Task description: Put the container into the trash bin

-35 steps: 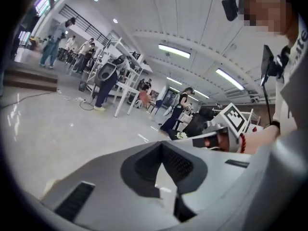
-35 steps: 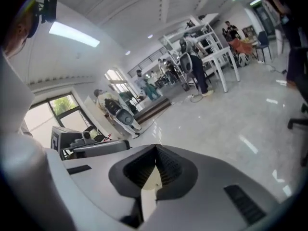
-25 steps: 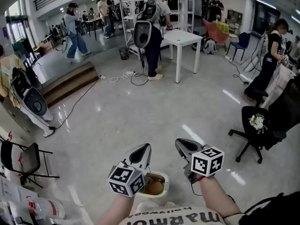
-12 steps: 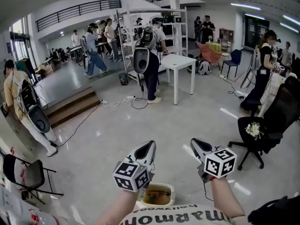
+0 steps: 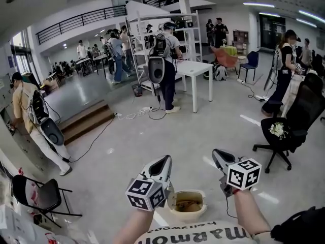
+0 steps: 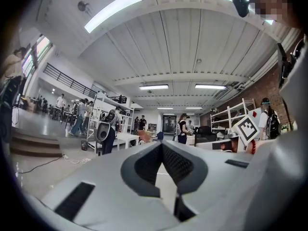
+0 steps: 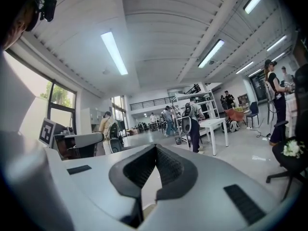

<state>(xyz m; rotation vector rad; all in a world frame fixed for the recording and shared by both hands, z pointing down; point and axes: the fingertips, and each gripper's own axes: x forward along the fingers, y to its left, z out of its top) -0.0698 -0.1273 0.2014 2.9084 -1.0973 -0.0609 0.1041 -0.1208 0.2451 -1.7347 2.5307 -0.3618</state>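
A cream open-topped bin [image 5: 188, 206] stands on the floor just in front of the person, between the two forearms, with brownish stuff inside it. I cannot make out a separate container. My left gripper [image 5: 166, 159] is held level above and left of the bin, its jaws shut with nothing between them [image 6: 162, 144]. My right gripper [image 5: 217, 152] is level above and right of the bin, its tips also meeting with nothing held [image 7: 155, 146]. Both point out into the room, away from the bin.
A black office chair [image 5: 287, 134] with white flowers on its seat stands at the right. A white table [image 5: 195, 69] and shelving are further ahead with people around them. A folding chair [image 5: 33, 197] sits at the left, wooden steps [image 5: 87, 121] beyond, and cables lie on the floor.
Both grippers have come up and forward, still shut. The view has lifted to show more of the room, and the bin now sits further right in it.
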